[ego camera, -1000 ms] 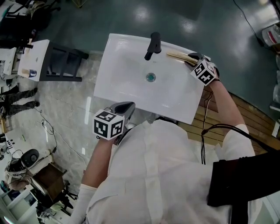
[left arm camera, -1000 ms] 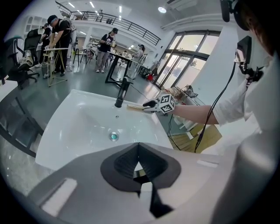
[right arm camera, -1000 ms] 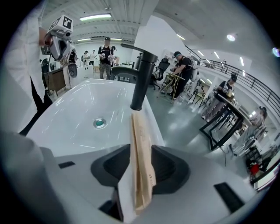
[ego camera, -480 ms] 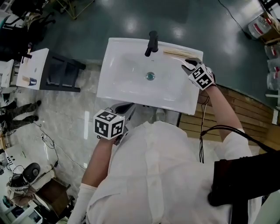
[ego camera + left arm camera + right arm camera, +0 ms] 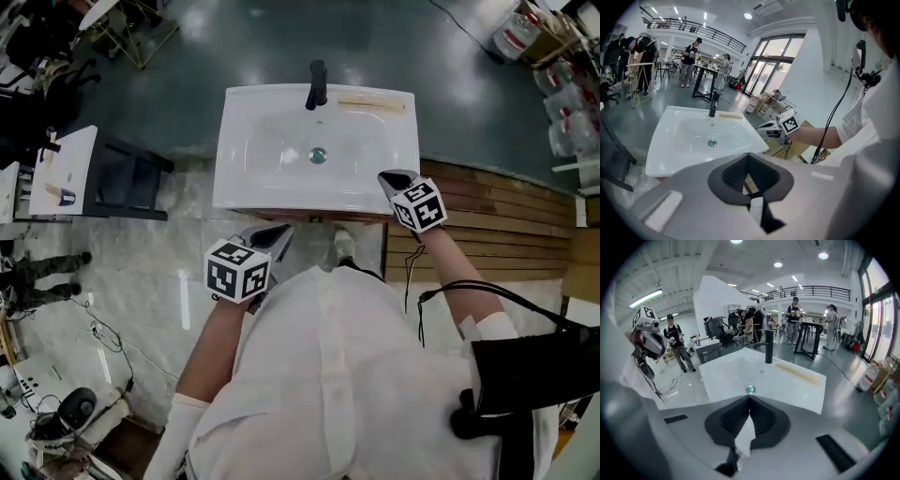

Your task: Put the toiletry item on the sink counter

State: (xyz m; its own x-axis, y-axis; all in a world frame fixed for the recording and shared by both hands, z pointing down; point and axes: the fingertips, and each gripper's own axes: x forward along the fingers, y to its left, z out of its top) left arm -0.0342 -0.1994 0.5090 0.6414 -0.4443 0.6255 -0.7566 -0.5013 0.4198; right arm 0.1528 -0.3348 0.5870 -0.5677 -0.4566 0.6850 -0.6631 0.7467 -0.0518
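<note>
A long beige toiletry item lies on the white sink's back rim, just right of the black faucet. My right gripper hovers over the sink's front right corner, well clear of the item, its jaws closing to shut with nothing between them. In the right gripper view the item lies beyond the shut tips. My left gripper hangs below the sink's front edge, shut and empty. From the left gripper view the item shows beside the faucet.
A white side table with small items and a black frame stand to the left. Wooden planks cover the floor at the right, with containers farther back. People stand in the background of both gripper views.
The right gripper has drawn back from the beige item toward the sink's front right corner and closed. The item stays on the rim. The left gripper has barely moved.
</note>
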